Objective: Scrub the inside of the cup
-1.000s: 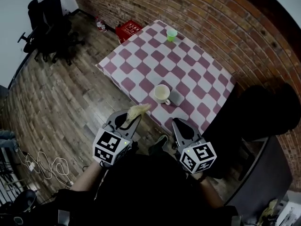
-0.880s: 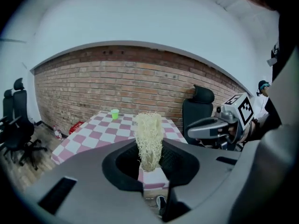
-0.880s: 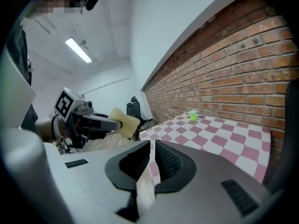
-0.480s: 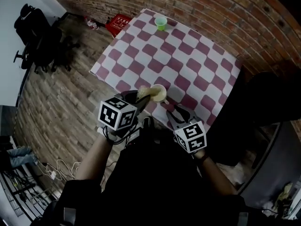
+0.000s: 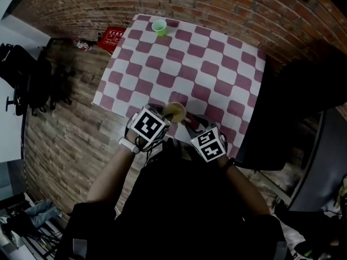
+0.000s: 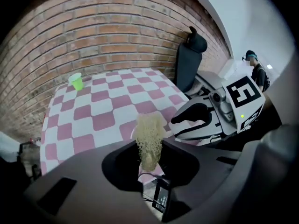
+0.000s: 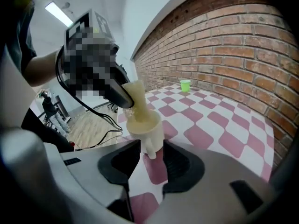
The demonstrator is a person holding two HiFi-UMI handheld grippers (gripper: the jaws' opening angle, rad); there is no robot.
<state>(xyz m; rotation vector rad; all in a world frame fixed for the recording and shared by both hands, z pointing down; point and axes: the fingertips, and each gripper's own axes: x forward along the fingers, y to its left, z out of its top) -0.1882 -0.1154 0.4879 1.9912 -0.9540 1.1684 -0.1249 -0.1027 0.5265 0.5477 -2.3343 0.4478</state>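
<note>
A white cup (image 7: pixel 148 127) with a handle stands near the front edge of the checkered table (image 5: pixel 217 64). My left gripper (image 6: pixel 149 164) is shut on a yellowish fibrous scrubber (image 6: pixel 149 136). The scrubber (image 7: pixel 136 97) points down, with its lower end in the cup's mouth. In the head view the cup (image 5: pixel 174 111) shows just ahead of the left gripper (image 5: pixel 167 114). My right gripper (image 7: pixel 150 160) has just been opening; its jaws stand apart on either side of the cup's handle without pressing it. It sits right of the cup (image 5: pixel 191 124).
A small green cup (image 5: pixel 159 27) stands at the table's far edge. A red crate (image 5: pixel 112 38) lies on the wooden floor beyond the table's left corner. Black office chairs (image 5: pixel 32 75) stand at the left, a dark chair (image 5: pixel 303 91) at the right. A brick wall runs behind.
Both grippers have come down and forward from in front of the body to the cup. The scrubber, earlier held short of the table, now meets the cup's mouth.
</note>
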